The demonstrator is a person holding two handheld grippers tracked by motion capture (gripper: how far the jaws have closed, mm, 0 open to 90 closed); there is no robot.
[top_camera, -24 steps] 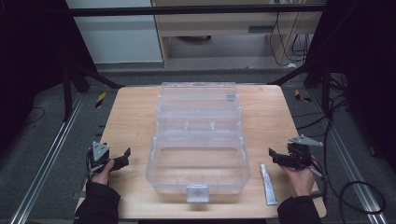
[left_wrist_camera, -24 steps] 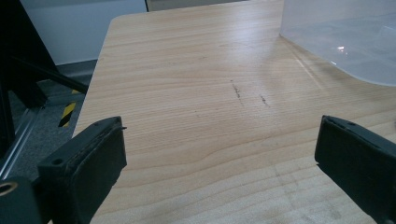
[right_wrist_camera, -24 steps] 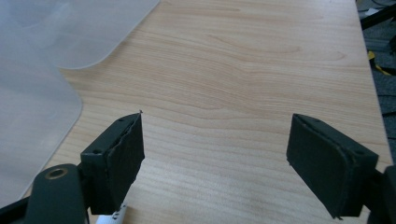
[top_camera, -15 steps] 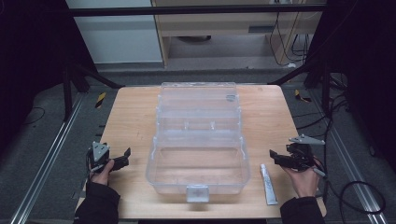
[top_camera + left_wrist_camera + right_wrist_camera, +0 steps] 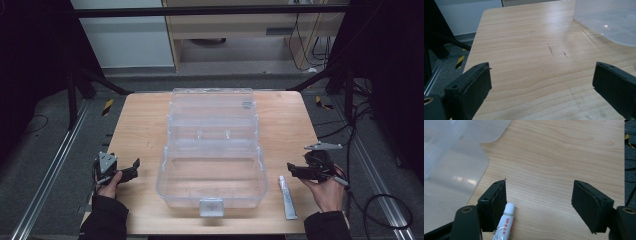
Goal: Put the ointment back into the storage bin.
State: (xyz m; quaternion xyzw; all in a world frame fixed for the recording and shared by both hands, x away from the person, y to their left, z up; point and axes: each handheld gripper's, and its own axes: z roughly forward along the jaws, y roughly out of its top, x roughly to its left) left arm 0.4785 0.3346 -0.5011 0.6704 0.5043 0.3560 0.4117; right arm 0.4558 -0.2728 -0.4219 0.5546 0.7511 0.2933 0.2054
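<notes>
Both grippers sat open beside the clear plastic box
The right gripper hovered with jaws spread just beside a white tube; the left gripper gaped over bare table

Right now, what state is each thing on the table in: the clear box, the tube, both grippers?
Clear plastic hinged storage box: open, lid laid back flat, no contents visible.
Small white tube with white cap: lying flat on the table right of the box, capped, ungripped.
Left gripper: open, holding nothing.
Right gripper: open, holding nothing, close above the tube.
</notes>
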